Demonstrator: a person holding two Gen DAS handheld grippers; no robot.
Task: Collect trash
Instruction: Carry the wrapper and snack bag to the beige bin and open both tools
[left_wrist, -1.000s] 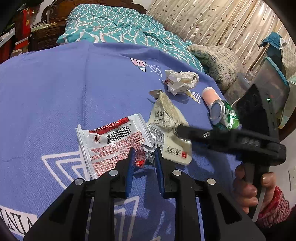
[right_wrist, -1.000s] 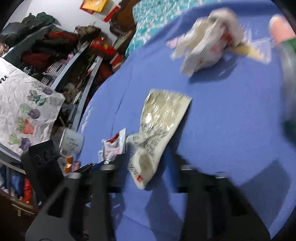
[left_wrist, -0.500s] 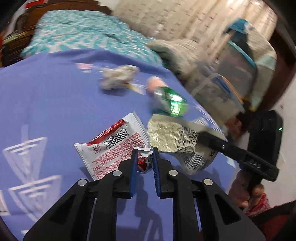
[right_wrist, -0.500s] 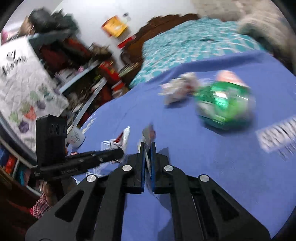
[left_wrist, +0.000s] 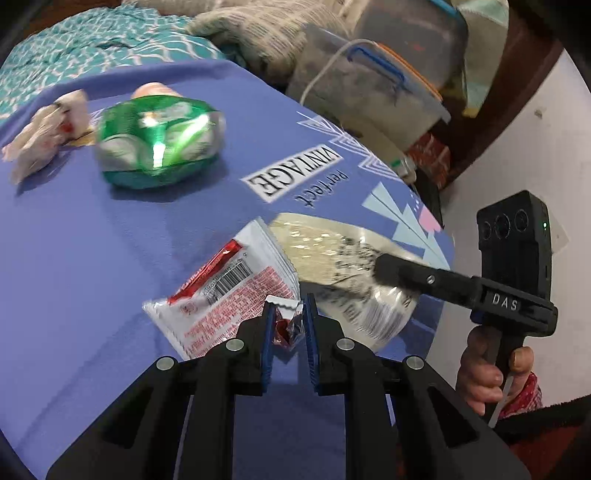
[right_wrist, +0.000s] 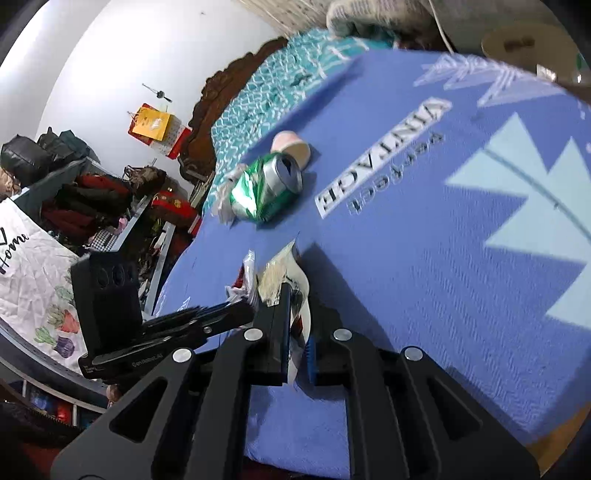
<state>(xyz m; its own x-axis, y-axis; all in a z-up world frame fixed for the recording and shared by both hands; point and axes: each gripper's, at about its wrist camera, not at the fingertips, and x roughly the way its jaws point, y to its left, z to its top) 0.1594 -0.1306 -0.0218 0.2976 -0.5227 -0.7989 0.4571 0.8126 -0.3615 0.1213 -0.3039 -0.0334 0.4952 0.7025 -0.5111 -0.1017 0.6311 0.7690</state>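
- The jaws of the left gripper (left_wrist: 289, 325) were pressed on the crumpled corner of a white-and-red printed plastic wrapper (left_wrist: 225, 291), which hung just over the blue printed cloth (left_wrist: 110, 236) covering the bench.
- The jaws of the right gripper (right_wrist: 297, 325) had just closed further and then eased a little, yet they pinched a pale, shiny foil-lined food packet (right_wrist: 284, 273), also clear of the cloth.
- By my judgement two pieces were picked up but not yet binned; no bin or bag showed in either view.
- Left on the cloth were a crushed green drinks can (right_wrist: 264, 192), a small pink-and-cream cup on its side (right_wrist: 291, 146) just behind it, and a crumpled white paper wad (left_wrist: 44, 133) beside the can.
- The can and wad were smeared by motion in the left view, and the wad was mostly hidden behind the can in the right view.
- Only a few fingers of the person's right hand (left_wrist: 480, 373) showed, the rest was cut off.
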